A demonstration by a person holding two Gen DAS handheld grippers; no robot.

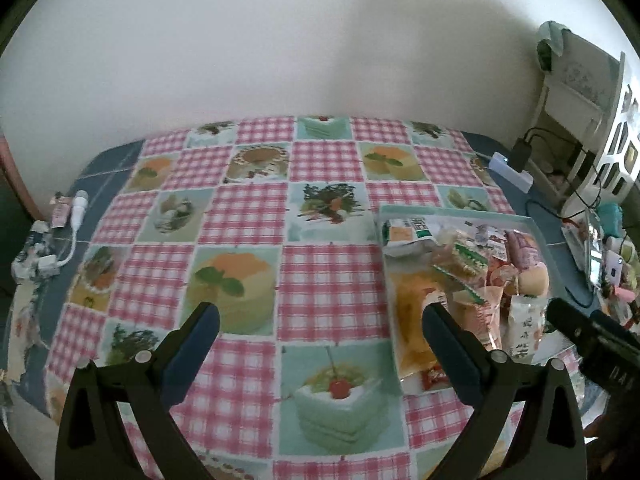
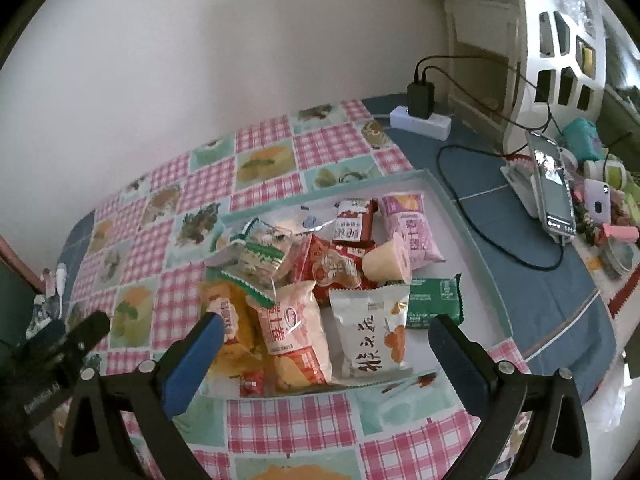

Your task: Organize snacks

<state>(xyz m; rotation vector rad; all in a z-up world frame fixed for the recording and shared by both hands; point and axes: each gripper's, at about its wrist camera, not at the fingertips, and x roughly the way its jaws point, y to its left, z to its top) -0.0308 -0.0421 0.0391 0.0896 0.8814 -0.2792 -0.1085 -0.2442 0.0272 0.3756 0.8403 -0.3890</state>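
1. While both stand spread wide and empty, the left hand-held gripper [image 1: 320,340] hangs over the bare checked cloth of the surface [image 1: 248,216], and the right hand-held gripper [image 2: 326,344] hangs over the snacks [image 2: 340,280].
2. Those packets lie heaped in a shallow teal-rimmed tray [image 2: 472,240], overlapping and unsorted.
3. Gathering looks done; arranging them seems still ahead.
4. Lower packets are buried, labels blur, and clutter near the phone [image 2: 550,188] is hard to read.

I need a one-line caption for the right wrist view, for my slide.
Open right gripper above a shallow tray piled with snack packets on a checked tablecloth.
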